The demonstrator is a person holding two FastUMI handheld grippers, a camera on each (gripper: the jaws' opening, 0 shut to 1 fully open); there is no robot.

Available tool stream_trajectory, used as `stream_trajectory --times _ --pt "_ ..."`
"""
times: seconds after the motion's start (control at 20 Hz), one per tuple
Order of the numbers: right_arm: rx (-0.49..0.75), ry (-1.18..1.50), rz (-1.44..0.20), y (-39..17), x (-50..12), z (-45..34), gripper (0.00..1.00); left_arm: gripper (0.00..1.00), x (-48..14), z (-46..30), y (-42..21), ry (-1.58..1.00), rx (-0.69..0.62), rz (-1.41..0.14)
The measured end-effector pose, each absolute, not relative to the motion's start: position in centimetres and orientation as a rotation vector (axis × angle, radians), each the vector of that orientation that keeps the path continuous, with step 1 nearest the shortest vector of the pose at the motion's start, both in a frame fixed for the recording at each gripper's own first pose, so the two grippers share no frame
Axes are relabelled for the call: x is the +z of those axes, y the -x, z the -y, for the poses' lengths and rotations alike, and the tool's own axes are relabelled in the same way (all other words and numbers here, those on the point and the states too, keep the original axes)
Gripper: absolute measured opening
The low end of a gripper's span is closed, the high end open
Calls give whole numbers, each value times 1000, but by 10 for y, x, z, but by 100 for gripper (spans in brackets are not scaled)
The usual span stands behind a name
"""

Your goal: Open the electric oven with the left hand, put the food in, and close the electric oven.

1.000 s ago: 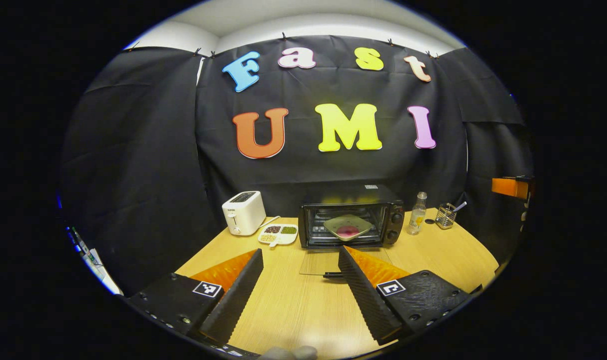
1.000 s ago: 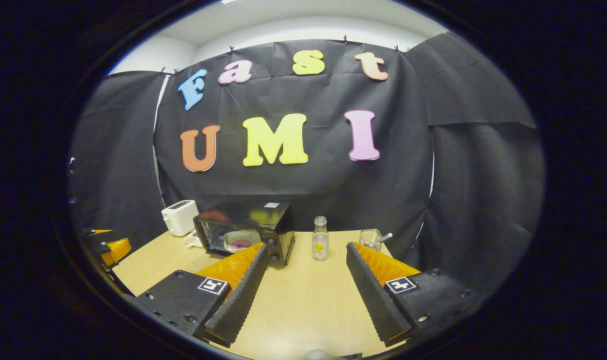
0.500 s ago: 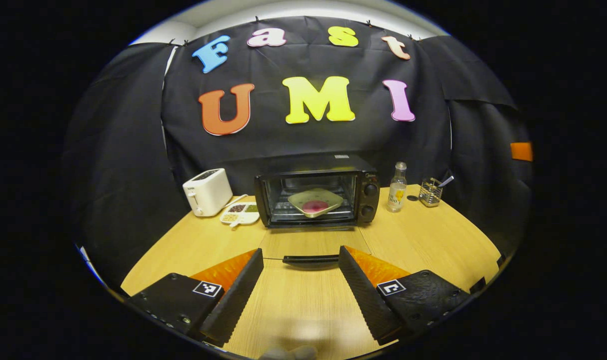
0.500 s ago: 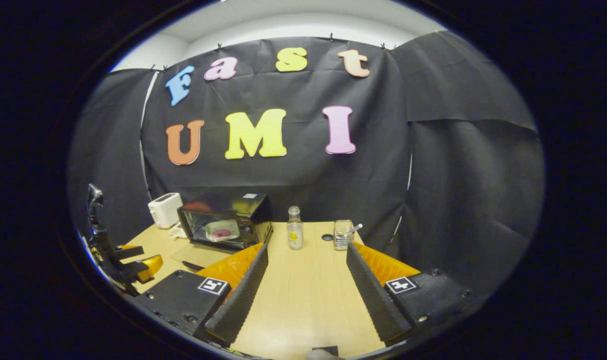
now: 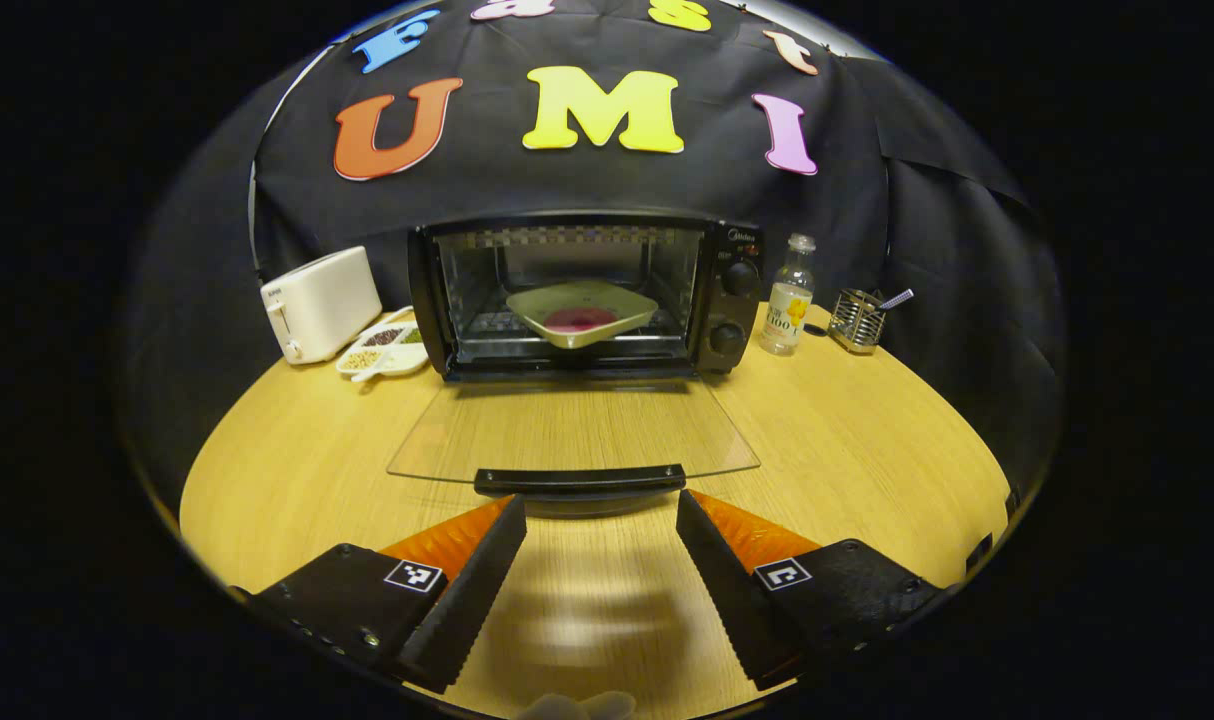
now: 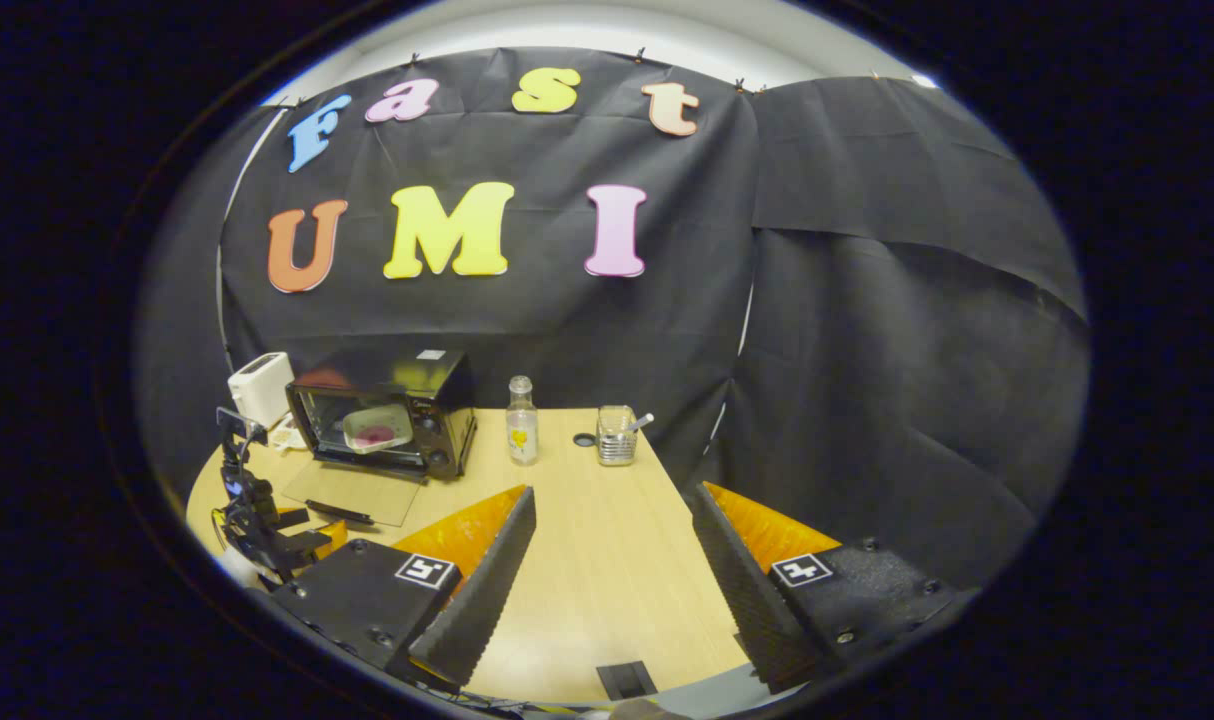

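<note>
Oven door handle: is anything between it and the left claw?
No. The left claw is open just before the oven door handle, with bare table between them, nothing else.

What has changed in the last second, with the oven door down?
The left tongs have closed in on the oven door handle, open and straddling it, not yet gripping. The right tongs have pulled back and turned away to the right, open and empty. The glass door stays flat, the plate of food stays inside the electric oven, and the toaster and bottle are unmoved.
</note>
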State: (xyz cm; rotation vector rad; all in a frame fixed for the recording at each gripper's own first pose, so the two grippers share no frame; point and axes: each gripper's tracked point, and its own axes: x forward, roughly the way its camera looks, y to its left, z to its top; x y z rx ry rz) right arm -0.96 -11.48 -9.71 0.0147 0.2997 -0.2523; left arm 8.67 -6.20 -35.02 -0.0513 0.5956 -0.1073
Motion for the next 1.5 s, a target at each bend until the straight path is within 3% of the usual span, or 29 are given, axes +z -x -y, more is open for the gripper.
stream_trajectory --times 0.05,0.4,0.8,1.5 --pt "-265 -19 -309 12 -98 113 96 97 -359 60 -90 43 -110 -609" --pt "-317 -53 -340 9 -103 108 100 98 -395 57 -106 21 -104 -670" --pt "-303 -67 -360 7 -112 102 100 97 -394 57 -114 12 -53 -654" --pt "-290 -88 -353 12 -128 109 100 98 -311 50 -137 28 -23 -547"
